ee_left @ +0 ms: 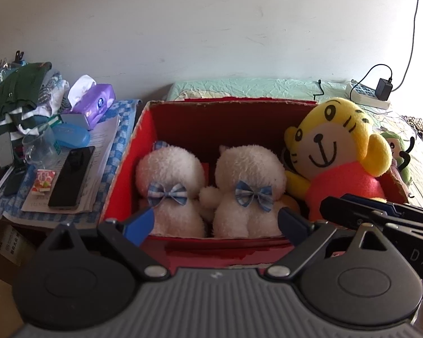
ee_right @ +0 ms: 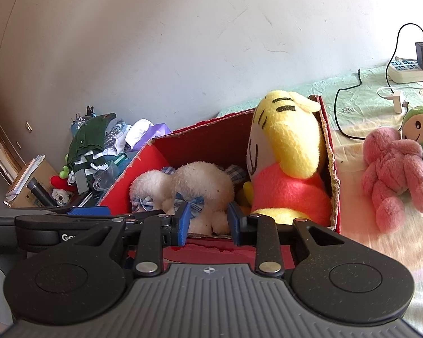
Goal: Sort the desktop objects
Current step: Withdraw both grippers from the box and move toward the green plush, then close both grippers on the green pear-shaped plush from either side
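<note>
Cardboard box (ee_left: pixel 121 169), red inside and out, stands on the bed with its top open, and three plush toys sit in it. Two white plush lambs (ee_left: pixel 248 191) with blue checked bows sit side by side at the left and middle, backs to the camera. A yellow plush tiger (ee_left: pixel 338 152) in a red shirt leans against the right wall of the box, its head above the rim.

Just near of the box, the left gripper (ee_left: pixel 215 222) has its blue fingers (ee_left: pixel 141 225) spread wide with nothing between them. The right gripper (ee_right: pixel 208 222) is beside it at the near rim, fingers set narrow and empty; its black body shows the letters "DAS" in the left wrist view.

On the bed right of the box lie a pink plush toy (ee_right: pixel 394 166) and a green plush toy (ee_right: pixel 417 124), touching each other. Farther off is a white power strip (ee_right: pixel 409 70) with a black adapter plugged in.

Left of the box, a low bench (ee_left: pixel 121 129) with a blue checked cloth carries a purple tissue pack (ee_left: pixel 96 107), a black phone (ee_left: pixel 72 177), a clear cup (ee_left: pixel 39 149) and a heap of clothes (ee_left: pixel 17 98). The print on the small carton there is too small to read.
</note>
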{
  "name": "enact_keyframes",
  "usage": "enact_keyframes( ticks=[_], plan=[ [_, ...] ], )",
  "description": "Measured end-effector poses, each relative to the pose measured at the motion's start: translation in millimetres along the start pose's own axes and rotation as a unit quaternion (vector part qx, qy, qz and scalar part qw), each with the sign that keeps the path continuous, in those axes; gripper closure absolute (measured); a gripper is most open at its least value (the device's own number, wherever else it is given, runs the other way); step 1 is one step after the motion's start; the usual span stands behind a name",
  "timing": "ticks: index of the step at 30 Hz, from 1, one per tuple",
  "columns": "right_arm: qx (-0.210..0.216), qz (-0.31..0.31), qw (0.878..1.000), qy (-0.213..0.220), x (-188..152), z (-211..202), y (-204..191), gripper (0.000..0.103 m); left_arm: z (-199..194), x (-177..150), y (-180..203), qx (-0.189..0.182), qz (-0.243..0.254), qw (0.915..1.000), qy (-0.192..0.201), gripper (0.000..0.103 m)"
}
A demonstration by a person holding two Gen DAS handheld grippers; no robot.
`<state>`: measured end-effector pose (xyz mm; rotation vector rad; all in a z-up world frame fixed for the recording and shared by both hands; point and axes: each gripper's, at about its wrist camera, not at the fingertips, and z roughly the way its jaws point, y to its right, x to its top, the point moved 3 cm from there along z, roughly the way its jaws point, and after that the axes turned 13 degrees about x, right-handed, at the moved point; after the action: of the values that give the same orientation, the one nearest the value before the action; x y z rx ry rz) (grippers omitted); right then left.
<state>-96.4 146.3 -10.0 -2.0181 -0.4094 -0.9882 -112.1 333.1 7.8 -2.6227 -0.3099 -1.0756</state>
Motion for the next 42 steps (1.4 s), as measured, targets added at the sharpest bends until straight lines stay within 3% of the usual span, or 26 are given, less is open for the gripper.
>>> enact_keyframes(
  ticks=[9,14,21,26,29,35,40,42],
  plan=[
    [0.002,-0.011,1.0,0.01,-2,-1,-2,0.073,-1,-3,2,0.006,-0.002,0.9999,0.012,0.008],
    [0.018,-0.018,1.0,0.018,-2,-14,-6,0.07,-14,-4,0,-0.015,-0.016,0.9995,0.021,0.008],
    [0.031,-0.046,0.997,0.061,9,-60,2,0.07,-49,5,21,-0.042,-0.016,0.996,0.077,0.008],
    [0.009,-0.025,0.997,0.078,19,-99,38,0.07,-81,19,68,-0.097,-0.001,0.9865,0.132,0.008],
    [-0.015,-0.015,0.996,0.081,24,-121,66,0.07,-90,26,108,-0.145,0.013,0.9792,0.141,0.008],
    [-0.047,0.037,0.994,0.087,31,-160,128,0.07,-85,30,201,-0.202,0.046,0.9697,0.13,0.008],
    [-0.054,0.106,0.989,0.093,34,-185,186,0.068,-58,33,263,-0.214,0.058,0.9708,0.092,0.008],
    [-0.049,0.136,0.985,0.096,36,-188,208,0.062,-44,35,283,-0.209,0.063,0.9728,0.079,0.008]
  ],
)
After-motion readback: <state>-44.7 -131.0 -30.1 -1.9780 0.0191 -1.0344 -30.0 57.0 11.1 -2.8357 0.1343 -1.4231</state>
